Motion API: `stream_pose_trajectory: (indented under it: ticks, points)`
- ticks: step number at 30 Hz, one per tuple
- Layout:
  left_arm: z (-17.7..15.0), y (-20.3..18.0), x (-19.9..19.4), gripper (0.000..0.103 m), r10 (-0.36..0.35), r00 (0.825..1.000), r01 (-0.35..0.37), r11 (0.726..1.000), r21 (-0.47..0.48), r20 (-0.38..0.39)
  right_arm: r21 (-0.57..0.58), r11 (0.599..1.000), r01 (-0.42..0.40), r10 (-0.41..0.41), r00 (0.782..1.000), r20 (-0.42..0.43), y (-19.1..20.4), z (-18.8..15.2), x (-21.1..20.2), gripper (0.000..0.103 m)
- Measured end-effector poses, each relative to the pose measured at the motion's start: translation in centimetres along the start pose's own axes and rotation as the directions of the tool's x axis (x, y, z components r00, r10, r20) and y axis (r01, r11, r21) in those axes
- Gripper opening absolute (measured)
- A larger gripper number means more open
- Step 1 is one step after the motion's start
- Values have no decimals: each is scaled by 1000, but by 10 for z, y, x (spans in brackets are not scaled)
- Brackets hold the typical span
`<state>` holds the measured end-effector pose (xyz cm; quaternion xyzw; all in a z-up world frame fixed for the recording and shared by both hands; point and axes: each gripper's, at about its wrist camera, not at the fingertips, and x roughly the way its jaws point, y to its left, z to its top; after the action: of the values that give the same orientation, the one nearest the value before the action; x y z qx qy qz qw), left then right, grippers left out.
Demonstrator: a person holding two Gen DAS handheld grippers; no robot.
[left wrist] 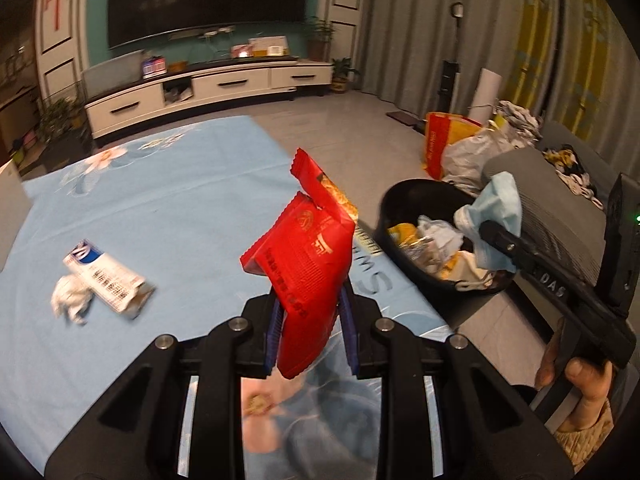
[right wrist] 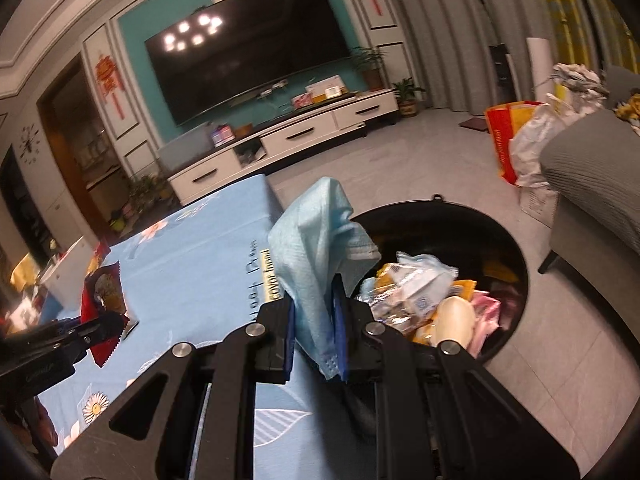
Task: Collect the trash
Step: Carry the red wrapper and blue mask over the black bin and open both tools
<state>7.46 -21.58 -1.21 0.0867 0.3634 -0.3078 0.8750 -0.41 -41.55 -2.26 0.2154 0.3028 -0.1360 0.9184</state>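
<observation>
Left wrist view, left to right:

- At 9 o'clock: crumpled white wrapper (left wrist: 70,304) touching a blue-and-white carton (left wrist: 106,276), both lying on the bench (left wrist: 168,208) with its light-blue floral cloth.
- At centre: left tongs (left wrist: 308,320) clamped on the lower end of a red packet (left wrist: 308,264). Packet raised off the cloth, tilted, its serrated top edge toward 12 o'clock.
- At 3 o'clock: black bin (left wrist: 394,204) on the floor just beside the bench edge, partly filled with wrappers.
- Over the bin's right rim: right tongs (left wrist: 494,236) pinching a blue mask (left wrist: 500,204).
- At 4 o'clock: a hand (left wrist: 580,376) around the black grip.
- At 2 o'clock: red-and-yellow bag (left wrist: 438,144) and a white bag (left wrist: 472,156) on the floor, next to a grey sofa (left wrist: 552,208).

Right wrist view, left to right:

- At 9 o'clock: left tongs (right wrist: 106,322) with the red packet (right wrist: 102,300) above the bench (right wrist: 192,248).
- At centre: right tongs (right wrist: 314,334) fully closed on the mask (right wrist: 320,248). Mask hanging crumpled, level with the near left rim of the bin (right wrist: 516,256).
- At 4 o'clock: bin contents, mixed packets and a cream bottle (right wrist: 454,318).
- At 3 o'clock: sofa (right wrist: 592,176).
</observation>
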Motion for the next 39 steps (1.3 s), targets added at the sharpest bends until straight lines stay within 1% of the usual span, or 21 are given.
stream_pose_trajectory:
  ticks: [3, 6, 7, 9, 12, 15, 17, 21, 24, 33, 39]
  points:
    - [9, -18, 9, 27, -50, 999, 49, 998, 32, 8, 24, 998, 50, -51, 999, 16, -11, -1, 0, 17]
    - [17, -31, 19, 29, -107, 994, 106, 993, 53, 6, 42, 996, 78, -78, 997, 15, -20, -1, 2, 17]
    - [20, -35, 23, 29, -126, 992, 126, 990, 56, 1, 63, 995, 78, -78, 997, 6, -25, -1, 4, 17]
    - [26, -43, 33, 31, -185, 983, 185, 981, 58, -9, 95, 993, 74, -74, 997, 1, -33, -2, 5, 17]
    - [35, -52, 51, 32, -252, 967, 253, 967, 45, -24, 123, 990, 74, -73, 997, -6, -40, -1, 8, 17]
    - [42, -60, 69, 33, -295, 954, 297, 955, 24, -44, 141, 987, 73, -72, 997, -9, -44, -1, 10, 17]
    - [45, -66, 79, 33, -311, 949, 312, 950, 17, -52, 148, 986, 76, -75, 997, -11, -44, 0, 11, 17]
    - [47, -79, 95, 33, -299, 952, 302, 952, 40, -64, 158, 983, 96, -99, 995, 6, -51, 4, 11, 17]
    - [46, -87, 105, 35, -272, 959, 277, 958, 70, -74, 171, 979, 110, -115, 993, 19, -56, 5, 11, 17]
    - [40, -102, 123, 39, -243, 965, 254, 960, 116, -101, 182, 978, 100, -97, 995, -28, -60, 4, 20, 18]
    - [39, -103, 126, 42, -239, 964, 252, 961, 116, -113, 198, 975, 101, -94, 995, -43, -65, 4, 22, 18]
